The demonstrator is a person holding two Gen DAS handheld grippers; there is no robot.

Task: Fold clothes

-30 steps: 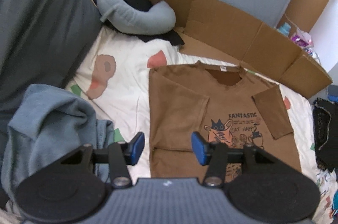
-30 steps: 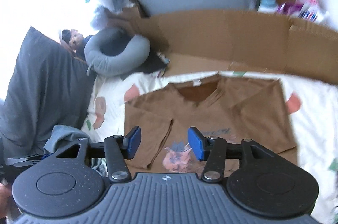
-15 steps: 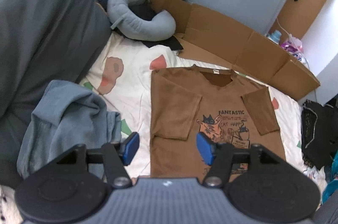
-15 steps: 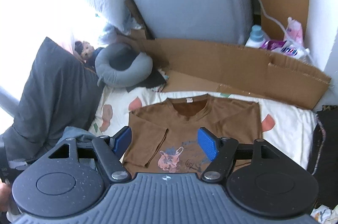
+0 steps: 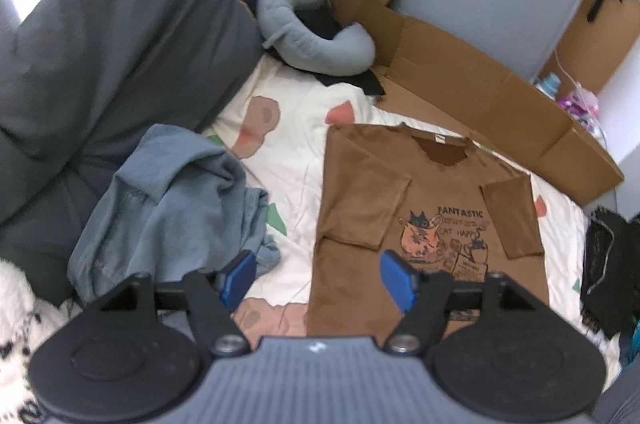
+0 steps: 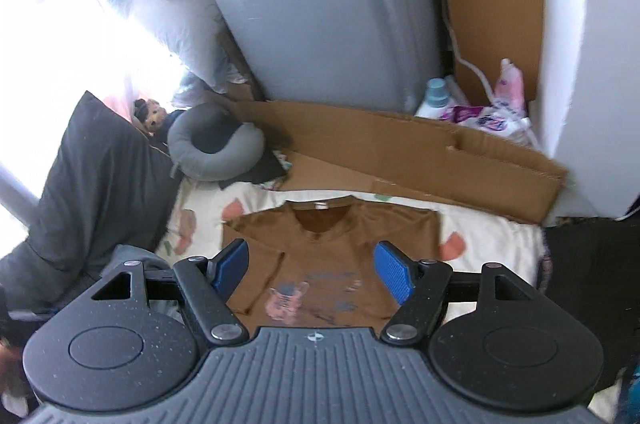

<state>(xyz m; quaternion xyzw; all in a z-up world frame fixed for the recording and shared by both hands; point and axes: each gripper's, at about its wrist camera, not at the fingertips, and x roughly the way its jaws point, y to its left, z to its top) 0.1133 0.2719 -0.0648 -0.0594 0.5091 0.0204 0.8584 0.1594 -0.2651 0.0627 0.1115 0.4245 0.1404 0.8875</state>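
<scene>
Left wrist view: the brown T-shirt (image 5: 424, 224) lies face up on the patterned bed sheet (image 5: 292, 152), collar toward the cardboard (image 5: 472, 92), both sleeves turned in over the chest so the sides run nearly straight. Your left tongs (image 5: 316, 282) hover above its lower left edge, blue pads wide apart and empty. A crumpled grey-blue garment (image 5: 172, 200) lies in a heap just to the left, against the dark pillow (image 5: 100, 56). Right wrist view: your right tongs (image 6: 310, 272) are also spread wide and hold nothing, high above the shirt's middle.

The sleeves-in state suggests a lengthwise or hem-to-collar fold is what remains, though this cannot be confirmed. If you fold on, grip only the corners of one edge, one pair of tongs each, pinching all layers so the tucked sleeves do not slide out. Lift both together, carry them level and lay the edges flush.
</scene>
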